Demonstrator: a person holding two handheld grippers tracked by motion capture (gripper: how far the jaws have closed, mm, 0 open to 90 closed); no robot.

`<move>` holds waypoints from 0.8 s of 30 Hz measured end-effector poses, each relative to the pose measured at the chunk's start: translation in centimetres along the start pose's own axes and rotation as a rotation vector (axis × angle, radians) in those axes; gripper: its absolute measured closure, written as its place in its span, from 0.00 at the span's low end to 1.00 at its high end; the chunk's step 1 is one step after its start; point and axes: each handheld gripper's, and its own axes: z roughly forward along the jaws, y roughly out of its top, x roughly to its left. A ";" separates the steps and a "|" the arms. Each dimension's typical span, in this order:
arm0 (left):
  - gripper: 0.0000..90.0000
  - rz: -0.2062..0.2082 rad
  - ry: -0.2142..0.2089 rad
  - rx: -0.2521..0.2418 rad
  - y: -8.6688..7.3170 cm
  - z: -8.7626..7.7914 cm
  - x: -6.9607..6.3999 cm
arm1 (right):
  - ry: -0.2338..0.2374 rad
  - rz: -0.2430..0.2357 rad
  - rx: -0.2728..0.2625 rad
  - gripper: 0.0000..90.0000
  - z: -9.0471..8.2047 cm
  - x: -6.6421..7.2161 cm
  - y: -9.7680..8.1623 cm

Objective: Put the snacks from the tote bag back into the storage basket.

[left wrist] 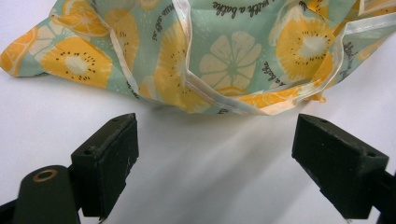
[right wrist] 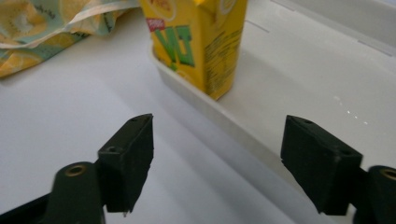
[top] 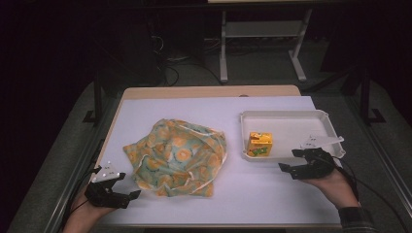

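Both tongs stand released, nothing between their jaws. Left tongs [top: 127, 188] sit at about seven o'clock on the tabletop [top: 272, 194], held in the person's left hand [top: 92, 206] near the front edge. In the left gripper view their black jaws are spread wide over bare white surface, and the fruit-print cloth bag [left wrist: 224, 51] lies just ahead of them, apart from the pads.

Right tongs [top: 287, 160] sit at about four o'clock, held in the person's right hand [top: 335, 184], with the tips pointing toward nine o'clock, just beside the front rim of the white tray [top: 291, 116]. In the right gripper view their jaws gape wide: the one at the left of that view is over the tabletop, the one at the right of that view is over the tray floor, and the tray's rim runs between them.

A yellow juice carton [top: 259, 144] stands upright inside the tray, in its front left corner at about three o'clock on the tabletop, close against the rim. It is near the right tongs but free of them.

The bag [top: 177, 158] lies crumpled at the middle of the tabletop, between the two tongs, well apart from the tray.
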 end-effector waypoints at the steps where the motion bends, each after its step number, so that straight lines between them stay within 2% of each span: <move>1: 0.16 0.000 0.000 0.001 0.0 0.0 0.0 | 0.002 -0.001 0.004 0.25 0.0 0.2 -0.1; 6: 0.16 -0.004 -0.002 -0.002 0.0 0.1 -0.1 | -0.011 -0.014 0.001 0.17 0.1 1.5 -0.7; 9: 0.16 -0.006 -0.004 -0.003 0.0 0.1 -0.2 | -0.015 -0.017 0.011 0.15 0.3 2.1 -0.8; 12: 0.16 0.005 -0.004 0.002 0.0 0.1 -0.2 | -0.014 -0.039 0.009 0.14 0.6 3.1 -1.1; 14: 0.16 0.005 -0.004 0.002 0.0 0.1 -0.2 | -0.004 -0.056 0.001 0.12 0.8 3.6 -1.2; 18: 0.16 0.004 -0.012 0.001 0.0 0.2 -0.3 | 0.020 -0.059 0.000 0.11 1.2 4.6 -1.4; 20: 0.16 0.016 -0.013 0.007 0.1 0.2 -0.3 | 0.043 -0.071 0.015 0.10 1.5 5.1 -1.7; 24: 0.16 0.013 -0.018 0.006 0.1 0.4 -0.4 | 0.084 -0.117 0.065 0.09 2.3 6.2 -2.2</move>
